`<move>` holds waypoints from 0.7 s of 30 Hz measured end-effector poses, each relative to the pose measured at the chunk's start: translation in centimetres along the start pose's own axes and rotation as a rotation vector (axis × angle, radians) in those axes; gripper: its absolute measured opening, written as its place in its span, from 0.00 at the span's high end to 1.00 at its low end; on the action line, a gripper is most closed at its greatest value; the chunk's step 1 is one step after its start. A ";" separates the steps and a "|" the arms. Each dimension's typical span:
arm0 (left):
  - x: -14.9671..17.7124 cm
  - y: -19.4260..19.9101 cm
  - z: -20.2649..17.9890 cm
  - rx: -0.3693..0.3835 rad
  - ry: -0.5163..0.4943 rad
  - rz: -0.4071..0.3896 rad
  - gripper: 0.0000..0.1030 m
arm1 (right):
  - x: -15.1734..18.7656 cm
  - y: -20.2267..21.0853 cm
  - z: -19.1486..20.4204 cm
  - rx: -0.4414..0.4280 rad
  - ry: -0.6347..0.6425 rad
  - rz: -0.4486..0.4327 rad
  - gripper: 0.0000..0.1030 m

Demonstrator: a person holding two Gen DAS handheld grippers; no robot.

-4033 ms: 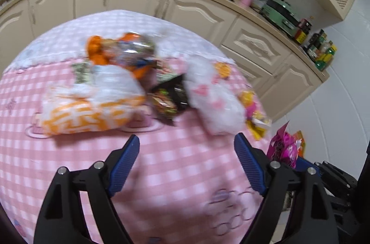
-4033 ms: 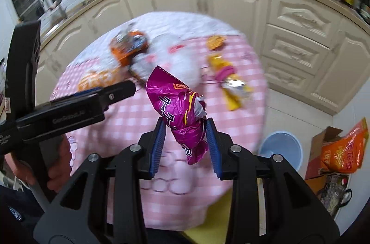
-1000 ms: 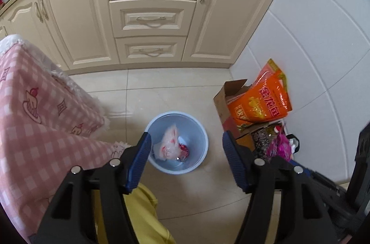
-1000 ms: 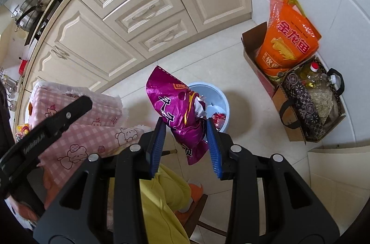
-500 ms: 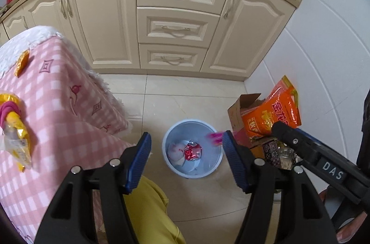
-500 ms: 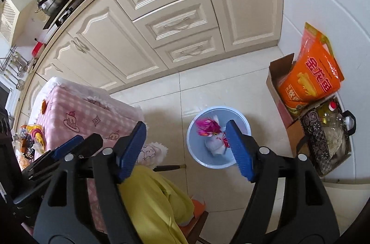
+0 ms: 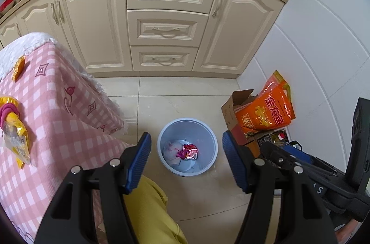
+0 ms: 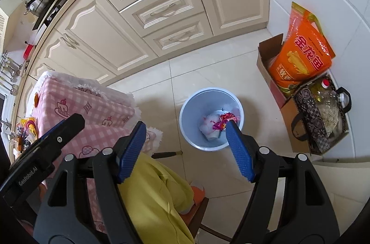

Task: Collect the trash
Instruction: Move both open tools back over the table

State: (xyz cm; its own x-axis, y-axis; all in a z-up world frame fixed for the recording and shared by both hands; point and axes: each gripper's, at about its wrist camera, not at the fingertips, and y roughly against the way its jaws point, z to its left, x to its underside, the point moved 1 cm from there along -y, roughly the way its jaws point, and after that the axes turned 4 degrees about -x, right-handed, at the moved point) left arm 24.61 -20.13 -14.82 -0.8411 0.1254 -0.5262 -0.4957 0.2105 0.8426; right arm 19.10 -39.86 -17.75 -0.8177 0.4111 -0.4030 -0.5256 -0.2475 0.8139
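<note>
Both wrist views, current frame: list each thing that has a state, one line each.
left gripper: open, nothing between the jaws.
right gripper: open and empty; jaws have just been opening.
blue bin: upright on the floor, no lid, holding a magenta wrapper and white trash.
cabinet drawers: all closed.
cardboard box: flaps open, orange bag standing in it.
yellow wrapper: lying on the pink-checked table.

Your left tool [image 7: 186, 162] hangs over the floor with its blue pads apart and nothing between them, framing the pale blue bin [image 7: 209, 135]. A magenta wrapper [image 7: 188, 151] lies inside on white trash. At left, a yellow packet [image 7: 13, 135] rests on the pink checked table [image 7: 57, 119]. An orange bag [image 7: 268, 112] stands in a cardboard box [image 7: 233, 105] beside the bin.
</note>
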 end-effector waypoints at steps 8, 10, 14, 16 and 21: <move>1.0 2.1 -0.4 0.013 -0.022 -0.025 0.39 | 1.1 2.0 0.5 0.002 0.003 -0.029 0.31; 1.3 3.0 -0.3 0.014 -0.024 -0.042 0.39 | 1.4 2.6 0.9 0.000 0.011 -0.040 0.31; 1.7 4.8 0.1 0.014 -0.021 -0.074 0.39 | 1.9 3.9 2.3 -0.010 0.037 -0.067 0.31; 2.1 5.9 0.6 0.013 -0.014 -0.091 0.39 | 2.2 4.5 3.1 -0.017 0.051 -0.078 0.31; 2.5 8.5 2.1 0.009 0.009 -0.142 0.37 | 2.9 5.9 5.8 -0.037 0.102 -0.107 0.31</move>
State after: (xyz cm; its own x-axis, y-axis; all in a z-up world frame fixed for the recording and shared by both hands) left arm 18.76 -16.00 -9.27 -0.7648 0.0849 -0.6386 -0.6078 0.2337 0.7589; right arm 14.97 -35.10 -11.67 -0.7754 0.3461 -0.5282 -0.6175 -0.2406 0.7488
